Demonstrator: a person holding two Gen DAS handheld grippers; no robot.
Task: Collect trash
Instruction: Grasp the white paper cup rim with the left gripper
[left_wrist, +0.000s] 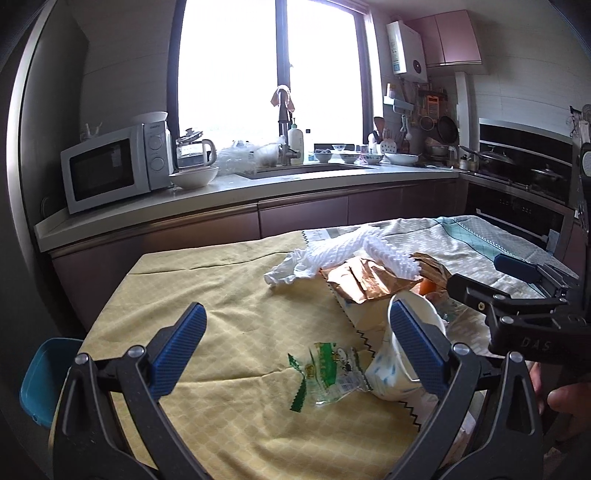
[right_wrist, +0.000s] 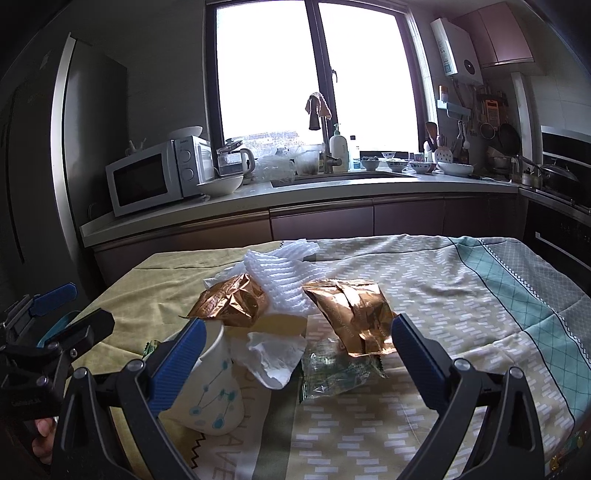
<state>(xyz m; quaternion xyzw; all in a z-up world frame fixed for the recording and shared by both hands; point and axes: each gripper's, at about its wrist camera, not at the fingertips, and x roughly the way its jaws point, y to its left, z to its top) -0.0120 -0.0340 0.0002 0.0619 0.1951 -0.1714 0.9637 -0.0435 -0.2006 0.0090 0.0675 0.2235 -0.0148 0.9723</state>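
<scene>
1. The left gripper (left_wrist: 295, 347) is spread wide and holds nothing. The right gripper (right_wrist: 299, 356) is equally wide and empty. Both hover above the near part of the cloth-covered table (right_wrist: 461, 295).

2. Nearest lies the paper cup (right_wrist: 210, 391), tipped on its side near the left edge of the pile, its mouth facing away. It looks light and thin-walled, so a hard squeeze would probably crush it; pinching the rim seems the safest hold.

3. Just left of the cup, the green-printed clear wrapper (left_wrist: 325, 373) lies flat on the yellow cloth. A second clear wrapper (right_wrist: 336, 369) lies to the cup's right. Both look slippery, thin and nearly weightless; a raised crinkle or edge is probably the only place to catch them.

4. Between cup and second wrapper sits a crumpled white tissue (right_wrist: 273, 354), soft and easy to pinch anywhere.

5. Farther back, two copper foil bags (right_wrist: 351, 314) look stiff, crackly and light; a folded seam should give grip.

6. Farthest, the white foam net (right_wrist: 273, 277) drapes over the bags, springy and compressible.
</scene>
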